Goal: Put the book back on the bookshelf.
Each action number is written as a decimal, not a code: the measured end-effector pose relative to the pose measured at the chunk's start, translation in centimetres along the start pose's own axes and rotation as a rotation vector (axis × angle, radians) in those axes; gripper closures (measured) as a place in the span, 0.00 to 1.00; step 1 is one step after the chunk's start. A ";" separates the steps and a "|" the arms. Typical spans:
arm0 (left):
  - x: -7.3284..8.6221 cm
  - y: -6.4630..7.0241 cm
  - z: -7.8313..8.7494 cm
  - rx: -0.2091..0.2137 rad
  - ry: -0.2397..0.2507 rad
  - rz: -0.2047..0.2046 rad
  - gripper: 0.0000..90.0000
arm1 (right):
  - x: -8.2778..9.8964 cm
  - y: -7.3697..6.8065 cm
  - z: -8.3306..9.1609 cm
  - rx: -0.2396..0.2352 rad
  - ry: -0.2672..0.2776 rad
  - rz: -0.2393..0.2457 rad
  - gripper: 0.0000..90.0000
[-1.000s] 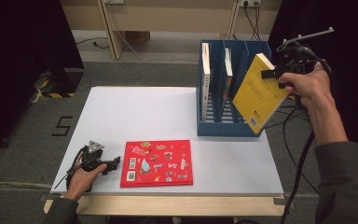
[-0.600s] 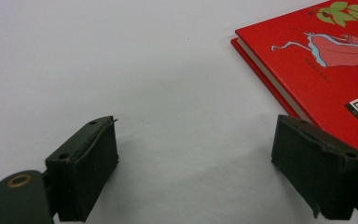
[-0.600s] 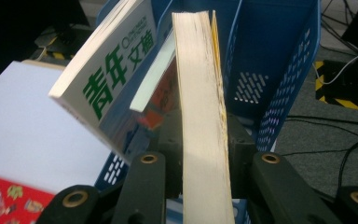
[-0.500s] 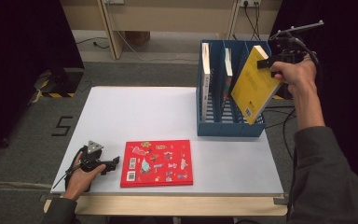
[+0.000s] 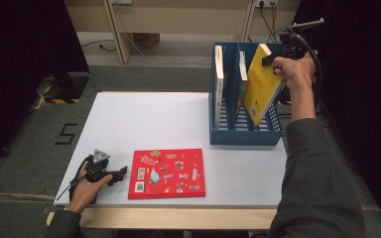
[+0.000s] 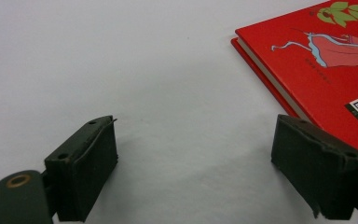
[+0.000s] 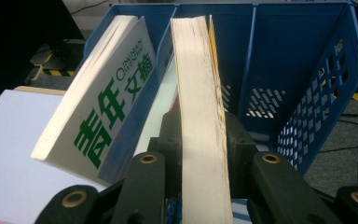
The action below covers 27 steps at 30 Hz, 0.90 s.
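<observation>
The yellow book [image 5: 261, 87] is showing a plain yellow cover with a small label near its low corner and cream page edges [image 7: 200, 116], and it is tilting, top toward one o'clock, over the blue rack [image 5: 245, 134] at the table's two o'clock corner. Its low corner is dipping into the rack's rightmost slot, whose mesh wall is leaving open room at three o'clock; a white book [image 5: 219, 84] is filling the nine o'clock slot and a thin book [image 5: 241, 79] the middle one. The right gripper [image 5: 273, 60] is squeezing the yellow book's top edge, jaws nearly together on either side of the pages. The left gripper [image 5: 120, 172] is resting at the table's seven o'clock corner, jaws [image 6: 193, 172] gaping on nothing, having just narrowed slightly, with the red book [image 5: 167, 172] lying flat at its three o'clock, just beside one jaw.
</observation>
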<state>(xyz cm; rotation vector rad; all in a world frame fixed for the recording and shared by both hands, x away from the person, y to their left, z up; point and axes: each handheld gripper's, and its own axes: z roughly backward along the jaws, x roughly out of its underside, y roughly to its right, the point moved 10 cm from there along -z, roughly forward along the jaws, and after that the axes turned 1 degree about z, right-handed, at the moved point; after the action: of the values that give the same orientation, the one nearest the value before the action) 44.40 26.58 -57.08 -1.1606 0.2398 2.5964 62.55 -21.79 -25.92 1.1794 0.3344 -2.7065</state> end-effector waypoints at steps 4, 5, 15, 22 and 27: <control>0.0 0.0 0.0 -0.002 -0.001 0.001 0.14 | -0.3 0.1 -0.9 0.010 0.005 -0.005 0.82; 0.0 0.0 0.0 -0.001 -0.002 0.000 0.14 | -0.3 0.0 -1.2 0.016 0.007 -0.009 0.82; 0.0 0.0 0.0 0.000 -0.006 0.002 0.14 | 0.3 0.2 -5.0 0.028 -0.002 -0.023 0.82; -0.1 0.1 -0.2 -0.003 -0.012 0.001 0.12 | 1.4 0.3 -7.8 0.034 -0.044 -0.041 0.81; -0.1 0.1 -0.2 -0.001 -0.009 0.001 0.12 | 1.7 0.6 -8.6 0.031 -0.047 -0.058 0.81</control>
<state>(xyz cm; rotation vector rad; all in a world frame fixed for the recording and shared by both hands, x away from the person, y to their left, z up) 44.58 26.41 -57.13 -1.1488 0.2377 2.6026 67.54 -20.12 -32.95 1.1287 0.3257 -2.7945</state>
